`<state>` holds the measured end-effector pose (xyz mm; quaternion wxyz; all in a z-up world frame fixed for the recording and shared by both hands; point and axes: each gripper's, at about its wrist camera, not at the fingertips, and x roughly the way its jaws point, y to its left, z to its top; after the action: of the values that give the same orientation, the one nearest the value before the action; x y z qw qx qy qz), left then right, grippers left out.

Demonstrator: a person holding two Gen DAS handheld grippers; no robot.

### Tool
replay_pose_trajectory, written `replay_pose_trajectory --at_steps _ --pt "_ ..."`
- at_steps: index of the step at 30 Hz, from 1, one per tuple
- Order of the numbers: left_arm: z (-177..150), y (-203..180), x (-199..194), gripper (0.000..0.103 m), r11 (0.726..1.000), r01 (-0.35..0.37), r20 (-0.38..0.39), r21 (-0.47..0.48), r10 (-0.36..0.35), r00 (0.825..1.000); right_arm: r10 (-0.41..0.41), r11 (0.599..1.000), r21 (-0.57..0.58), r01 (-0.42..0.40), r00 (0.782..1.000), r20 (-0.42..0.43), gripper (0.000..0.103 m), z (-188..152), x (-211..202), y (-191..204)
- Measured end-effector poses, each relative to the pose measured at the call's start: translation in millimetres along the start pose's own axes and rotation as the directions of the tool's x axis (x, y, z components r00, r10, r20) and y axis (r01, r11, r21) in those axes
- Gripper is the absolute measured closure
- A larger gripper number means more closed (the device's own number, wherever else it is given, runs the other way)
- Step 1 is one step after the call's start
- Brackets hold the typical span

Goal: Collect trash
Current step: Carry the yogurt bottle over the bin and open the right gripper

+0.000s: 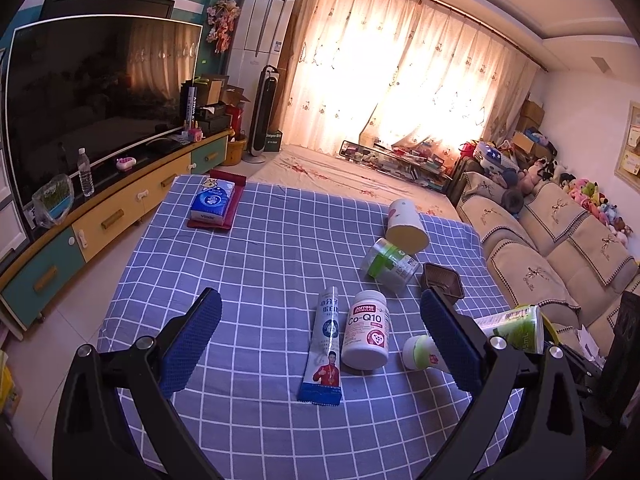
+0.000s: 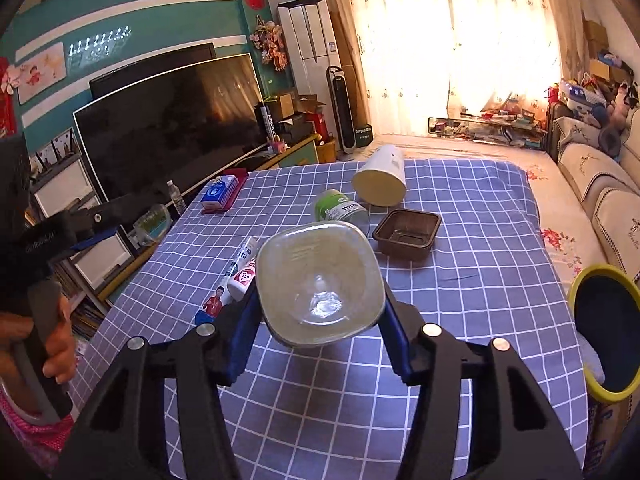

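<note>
Bottle (image 2: pixel 320 284) (empty, clear) clamped in right tongs (image 2: pixel 318 320).

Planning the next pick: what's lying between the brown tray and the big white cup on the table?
In the right wrist view, only bare checked cloth separates the brown tray and white cup.

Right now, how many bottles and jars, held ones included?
3: a white Co-Q10 bottle lying beside the sachet, a green-labelled jar tipped near the paper cup, and a clear bottle clamped in the right hand-held gripper.

Blue-and-white checked tablecloth (image 1: pixel 260 264), brown tray (image 2: pixel 406 233)
</note>
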<state>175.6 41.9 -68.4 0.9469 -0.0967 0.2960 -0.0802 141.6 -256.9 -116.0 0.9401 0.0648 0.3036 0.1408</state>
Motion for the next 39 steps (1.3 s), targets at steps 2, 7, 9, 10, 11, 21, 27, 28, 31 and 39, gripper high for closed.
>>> replay_pose_trajectory --at_steps 2,7,9,10,11,21,27,28,31,39 --pt "-0.8 -1.9 0.6 0.005 1.000 -0.001 -0.004 0.004 0.001 1.000 0.015 1.000 0.018 -0.015 1.000 -0.003 0.051 -0.1 -0.5 -4.7" --pt "-0.2 -7.6 2.8 0.005 1.000 -0.002 -0.014 0.015 0.002 1.000 0.035 0.998 0.043 -0.036 0.999 0.022 0.052 4.9 -10.9 -12.6" --pt "-0.5 -10.0 5.5 0.005 1.000 -0.001 -0.021 0.017 0.002 1.000 0.037 0.998 0.048 -0.038 0.999 0.032 0.052 8.5 -14.9 -16.2" --pt "-0.9 -11.3 7.0 0.005 1.000 0.000 -0.025 0.017 0.000 1.000 0.037 0.998 0.051 -0.039 0.999 0.033 0.053 9.5 -15.8 -18.1" --pt "-1.6 -13.0 8.8 0.005 1.000 0.003 -0.029 0.018 -0.003 1.000 0.040 0.997 0.057 -0.042 0.999 0.031 0.053 10.5 -15.8 -20.7" --pt "-5.0 -24.9 21.0 0.005 0.999 0.002 -0.059 0.042 0.001 0.998 0.038 0.994 0.105 -0.042 0.998 0.045 0.053 17.0 -24.6 -45.9" --pt "-7.2 -24.9 34.9 0.005 0.999 -0.012 -0.091 0.046 0.016 0.996 -0.094 0.988 0.133 0.078 0.988 0.120 0.053 32.1 -51.8 -87.3" --pt "-7.7 -24.0 37.0 0.005 0.999 -0.012 -0.097 0.043 0.016 0.995 -0.130 0.984 0.142 0.111 0.983 0.132 0.053 34.8 -56.7 -97.2" --pt "-9.9 -23.5 44.5 0.005 0.999 -0.015 -0.115 0.036 0.019 0.993 -0.262 0.952 0.200 0.230 0.954 0.149 0.053 40.4 -71.1 -139.8" --pt "-9.2 -25.6 58.3 0.005 0.998 -0.040 -0.130 0.042 0.045 0.990 -0.513 0.818 0.325 0.474 0.858 0.039 0.053 25.6 -72.5 -250.0"
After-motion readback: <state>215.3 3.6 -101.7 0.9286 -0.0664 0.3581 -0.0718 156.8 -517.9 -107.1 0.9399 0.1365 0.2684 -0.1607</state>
